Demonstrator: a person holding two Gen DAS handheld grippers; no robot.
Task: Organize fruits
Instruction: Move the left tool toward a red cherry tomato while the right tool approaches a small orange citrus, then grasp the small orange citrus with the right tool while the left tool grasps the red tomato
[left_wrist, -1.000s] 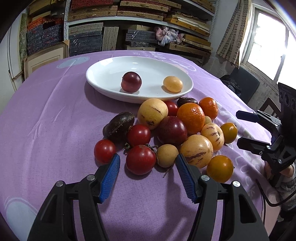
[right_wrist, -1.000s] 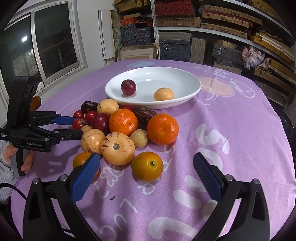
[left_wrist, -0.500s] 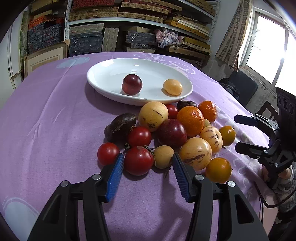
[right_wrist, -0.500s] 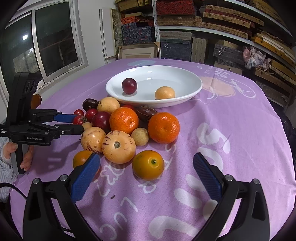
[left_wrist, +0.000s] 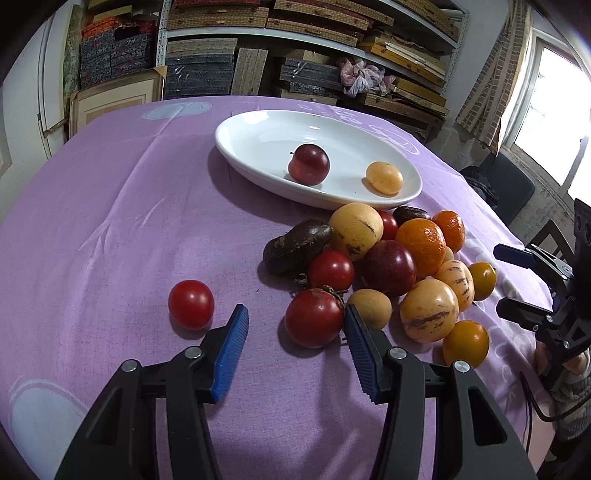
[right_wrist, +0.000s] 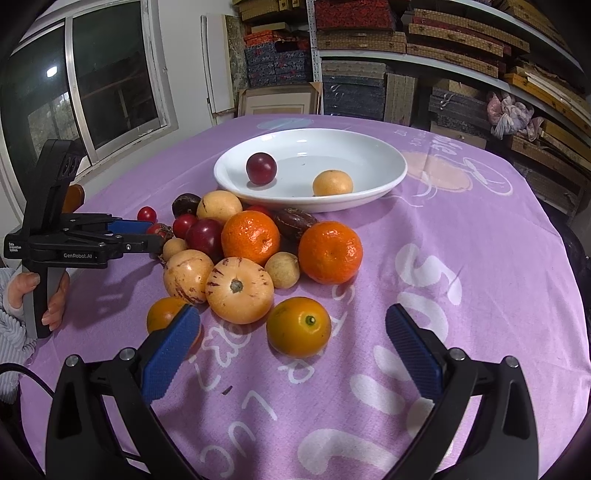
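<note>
A pile of fruit lies on the purple cloth in front of a white oval plate (left_wrist: 258, 127) that holds a dark red plum (left_wrist: 308, 164) and a small yellow fruit (left_wrist: 384, 177). My left gripper (left_wrist: 295, 325) is open, with a red tomato (left_wrist: 314, 318) between its blue pads; the right pad touches it. Another small tomato (left_wrist: 191, 304) lies alone to the left. My right gripper (right_wrist: 291, 328) is open and empty, with a yellow-orange fruit (right_wrist: 298, 326) between its fingers. The left gripper also shows in the right wrist view (right_wrist: 147, 234).
The pile holds two oranges (right_wrist: 250, 237) (right_wrist: 329, 252), striped yellow melons (right_wrist: 239, 290), a dark plum (right_wrist: 204, 238) and dark oblong fruits (left_wrist: 297, 246). Shelves with stacked boxes stand behind the table. Bare cloth lies at the right (right_wrist: 480, 258).
My left gripper has moved forward and to the right, and now frames the large tomato. The small tomato has rolled away to the left. The right gripper has hardly moved.
</note>
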